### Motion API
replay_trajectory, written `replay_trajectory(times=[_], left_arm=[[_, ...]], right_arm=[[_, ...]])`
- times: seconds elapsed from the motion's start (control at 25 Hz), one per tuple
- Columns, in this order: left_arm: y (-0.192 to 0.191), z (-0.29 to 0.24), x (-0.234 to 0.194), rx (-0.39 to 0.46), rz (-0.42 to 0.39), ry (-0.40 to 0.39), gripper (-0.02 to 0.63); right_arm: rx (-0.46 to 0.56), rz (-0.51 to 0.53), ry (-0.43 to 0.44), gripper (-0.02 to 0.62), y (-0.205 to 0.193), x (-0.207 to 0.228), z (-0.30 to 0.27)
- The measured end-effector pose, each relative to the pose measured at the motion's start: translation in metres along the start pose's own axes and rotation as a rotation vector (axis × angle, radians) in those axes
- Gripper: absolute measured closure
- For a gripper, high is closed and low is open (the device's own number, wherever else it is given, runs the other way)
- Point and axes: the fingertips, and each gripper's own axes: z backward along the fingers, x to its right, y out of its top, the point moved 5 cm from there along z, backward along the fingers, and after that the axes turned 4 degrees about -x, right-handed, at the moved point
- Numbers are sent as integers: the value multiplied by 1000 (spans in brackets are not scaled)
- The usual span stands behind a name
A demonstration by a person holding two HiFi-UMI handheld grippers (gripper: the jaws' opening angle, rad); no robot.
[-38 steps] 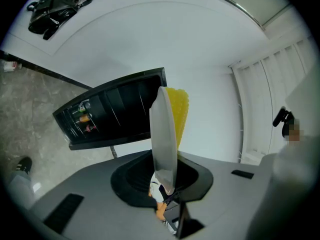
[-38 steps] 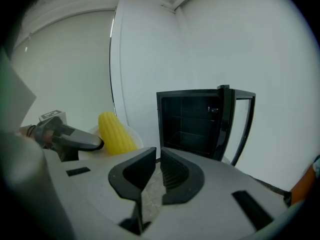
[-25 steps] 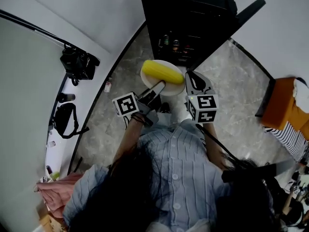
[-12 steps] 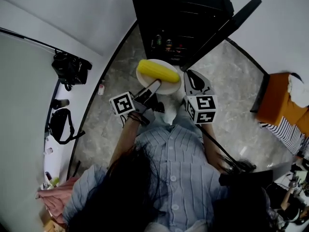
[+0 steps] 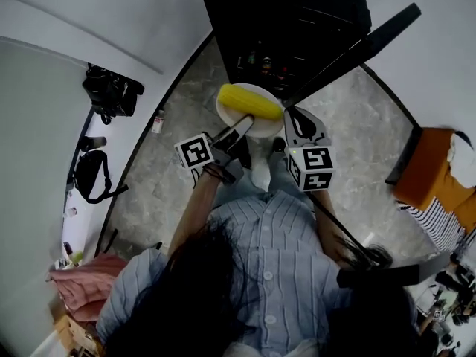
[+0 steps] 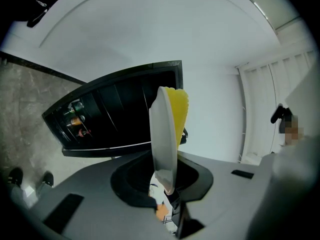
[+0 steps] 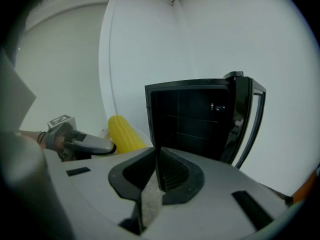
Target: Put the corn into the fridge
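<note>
pinching plate (image 5: 225, 111) rim with left fingers (image 5: 236, 134), corn (image 5: 250, 101) lying crosswise on top, long axis across the open fridge (image 5: 286, 21) just ahead; right fingers (image 5: 299, 125) pressed together, empty.

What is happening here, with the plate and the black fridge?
A person holds a gripper in each hand. The left gripper clamps the rim of a white plate carrying a corn cob, in front of the open black fridge. The right gripper, jaws together, holds nothing. The corn is not yet inside.
</note>
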Motion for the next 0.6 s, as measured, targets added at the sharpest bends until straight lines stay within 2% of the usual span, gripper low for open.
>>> replay_trajectory(times=[0.16, 0.32, 0.48, 0.6], left_arm=[[-2, -13, -12, 28, 3, 26, 545], [-1, -25, -29, 47, -7, 56, 545], [3, -36, -52, 56, -55, 84, 545], [13, -47, -67, 70, -93, 68, 545]], right_arm=[[-23, 63, 29, 558, -5, 12, -9], [-49, 48, 69, 558, -15, 29, -22], [-72, 64, 85, 558, -27, 50, -38], [-89, 90, 93, 558, -36, 66, -56]])
